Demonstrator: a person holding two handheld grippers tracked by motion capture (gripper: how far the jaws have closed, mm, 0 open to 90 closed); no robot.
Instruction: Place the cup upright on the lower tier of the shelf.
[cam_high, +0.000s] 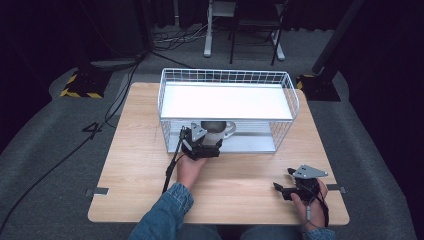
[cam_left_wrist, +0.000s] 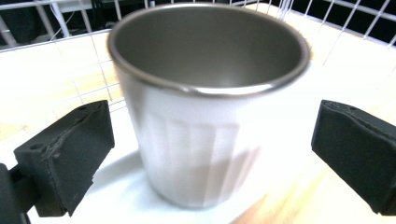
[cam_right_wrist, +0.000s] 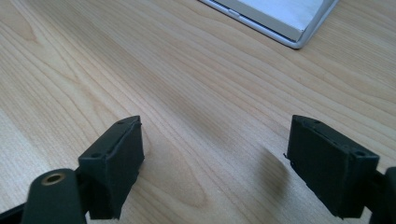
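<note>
The steel cup (cam_left_wrist: 210, 102) stood upright on the lower white shelf (cam_high: 250, 143) of the wire rack (cam_high: 227, 76), at its open front. The left gripper (cam_left_wrist: 212, 154) sat around it, its fingers (cam_left_wrist: 70, 154) spread wide on either side, clear of the cup's wall. The right gripper (cam_right_wrist: 233, 163) rested well apart near the bench's (cam_high: 140, 150) front right corner, fingers (cam_right_wrist: 114, 163) open over bare wood.

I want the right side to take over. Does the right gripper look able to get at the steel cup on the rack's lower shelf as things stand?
Probably not easily. The left gripper already straddles the steel cup, jaws open on both sides, at the open front of the white wire rack. The right gripper lies open, far off on the wooden table.
</note>
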